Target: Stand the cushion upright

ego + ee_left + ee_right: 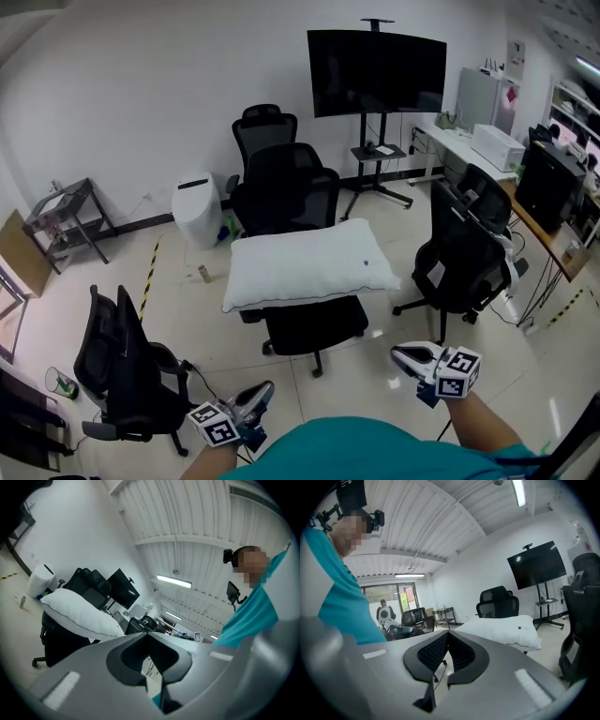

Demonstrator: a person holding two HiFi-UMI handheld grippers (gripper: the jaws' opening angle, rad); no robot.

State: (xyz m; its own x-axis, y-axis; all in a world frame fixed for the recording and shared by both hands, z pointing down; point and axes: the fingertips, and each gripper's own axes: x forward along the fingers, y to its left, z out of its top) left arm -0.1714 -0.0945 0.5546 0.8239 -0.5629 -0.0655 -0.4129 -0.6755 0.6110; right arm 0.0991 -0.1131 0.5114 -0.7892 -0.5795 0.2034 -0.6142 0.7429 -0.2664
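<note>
A white cushion (309,262) with dark piping lies flat across the seat of a black office chair (314,323) in the middle of the room. It also shows in the left gripper view as the cushion (77,613) at the left, and in the right gripper view as the cushion (506,627) at the right. My left gripper (263,390) is low at the bottom left, shut and holding nothing. My right gripper (399,354) is at the bottom right, also shut and holding nothing. Both are well short of the cushion, with bare floor between.
Black office chairs stand at the left (122,366), at the right (464,253) and behind the cushion (281,183). A TV on a stand (377,70), a white bin (195,211), a metal rack (66,220) and desks (469,141) line the walls. A person (384,613) stands far off.
</note>
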